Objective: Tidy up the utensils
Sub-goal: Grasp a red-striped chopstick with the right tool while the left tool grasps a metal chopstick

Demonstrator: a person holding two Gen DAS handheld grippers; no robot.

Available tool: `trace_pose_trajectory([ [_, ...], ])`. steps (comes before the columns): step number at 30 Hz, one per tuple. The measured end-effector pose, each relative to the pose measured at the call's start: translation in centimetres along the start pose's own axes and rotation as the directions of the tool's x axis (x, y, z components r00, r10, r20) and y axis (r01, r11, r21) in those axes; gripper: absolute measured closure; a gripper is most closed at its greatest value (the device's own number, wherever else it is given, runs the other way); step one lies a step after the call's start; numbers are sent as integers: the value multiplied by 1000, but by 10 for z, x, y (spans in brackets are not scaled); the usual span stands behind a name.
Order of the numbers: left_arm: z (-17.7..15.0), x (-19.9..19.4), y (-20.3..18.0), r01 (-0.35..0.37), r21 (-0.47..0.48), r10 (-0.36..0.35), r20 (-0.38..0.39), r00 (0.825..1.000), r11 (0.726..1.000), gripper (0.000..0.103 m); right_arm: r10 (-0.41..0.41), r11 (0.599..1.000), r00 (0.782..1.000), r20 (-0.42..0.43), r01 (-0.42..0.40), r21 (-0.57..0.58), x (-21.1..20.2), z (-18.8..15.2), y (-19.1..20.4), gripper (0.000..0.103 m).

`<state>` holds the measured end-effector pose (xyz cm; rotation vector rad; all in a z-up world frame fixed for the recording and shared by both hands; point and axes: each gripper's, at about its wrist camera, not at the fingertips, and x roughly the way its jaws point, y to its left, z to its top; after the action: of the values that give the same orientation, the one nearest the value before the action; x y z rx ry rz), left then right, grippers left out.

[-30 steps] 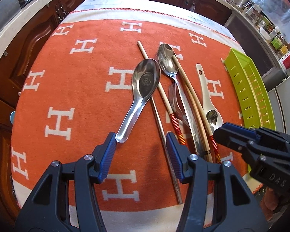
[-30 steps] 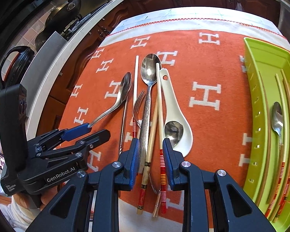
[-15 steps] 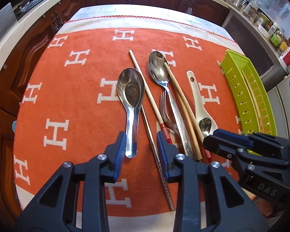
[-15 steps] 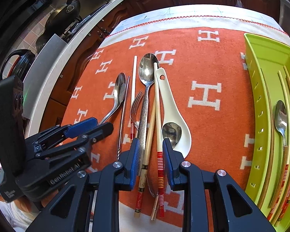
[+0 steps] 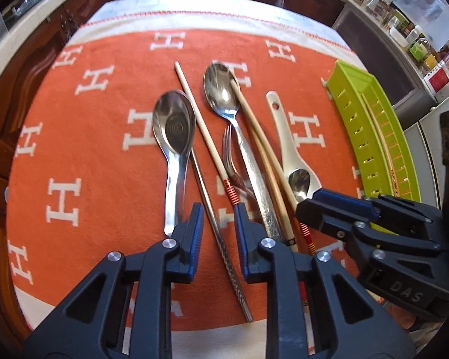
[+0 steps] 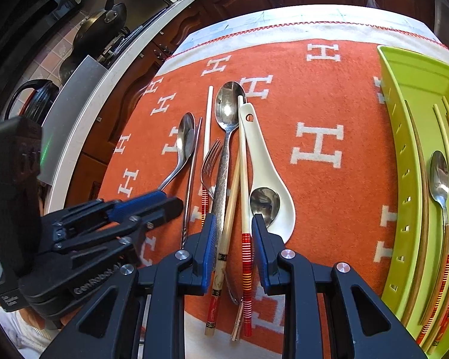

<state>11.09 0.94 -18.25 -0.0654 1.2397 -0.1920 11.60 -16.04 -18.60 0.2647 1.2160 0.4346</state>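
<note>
An orange cloth patterned with white letter H shapes covers a table, and a loose row of utensils lies across its middle. In the left wrist view, the left gripper points down at the near end of the row, its blue-padded jaws narrowly apart and closing. A steel chopstick runs between the jaws, and it is not clear that either pad presses on it. The handle tip of a steel soup spoon lies just outside the left pad, its bowl lying toward 12 o'clock. Toward 1 o'clock lie a long steel spoon, a fork, pale chopsticks with red banded ends, and a white ceramic spoon with a small steel spoon resting in its bowl. A green slotted tray stands at 3 o'clock on the cloth's edge. In the right wrist view, the right gripper hovers with jaws partly open either side of two chopstick ends, and whether the pads touch them cannot be told. The tray there holds a steel spoon and several chopsticks. The right gripper's body reads "DAS"; the left gripper's body reads "GenRobot.AI".
</note>
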Motion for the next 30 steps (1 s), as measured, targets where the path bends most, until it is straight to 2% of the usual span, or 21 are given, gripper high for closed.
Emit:
trace_pose_trajectory([
  [5, -2, 18, 1, -42, 3, 42, -37, 998, 999, 85, 6, 1000, 1000, -2, -6, -3, 1, 0, 0, 78],
  [10, -4, 22, -13, -129, 84, 128, 10, 992, 988, 85, 3, 1000, 1000, -6, -3, -8, 6, 1, 2, 78],
  [12, -5, 22, -16, -141, 99, 139, 25, 990, 985, 85, -4, 1000, 1000, -7, 4, -13, 7, 2, 2, 78],
  [14, -5, 21, -15, -134, 99, 132, 32, 991, 986, 88, -16, 1000, 1000, -4, 16, -22, 9, 3, 3, 79],
  [15, -5, 21, -14, -139, 96, 136, 40, 990, 986, 95, -22, 999, 1000, -1, 22, -26, 10, 3, 3, 79],
  [16, -5, 20, -14, -143, 93, 139, 45, 989, 985, 96, -27, 999, 1000, 0, 27, -30, 11, 4, 4, 81],
  [24, -2, 20, -6, -124, 81, 120, 50, 992, 989, 98, -88, 993, 996, -7, 87, -85, 25, 6, 9, 86],
  [30, -3, 20, -7, -126, 93, 121, 56, 991, 988, 98, -148, 978, 989, 0, 146, -146, 34, 7, 19, 94],
])
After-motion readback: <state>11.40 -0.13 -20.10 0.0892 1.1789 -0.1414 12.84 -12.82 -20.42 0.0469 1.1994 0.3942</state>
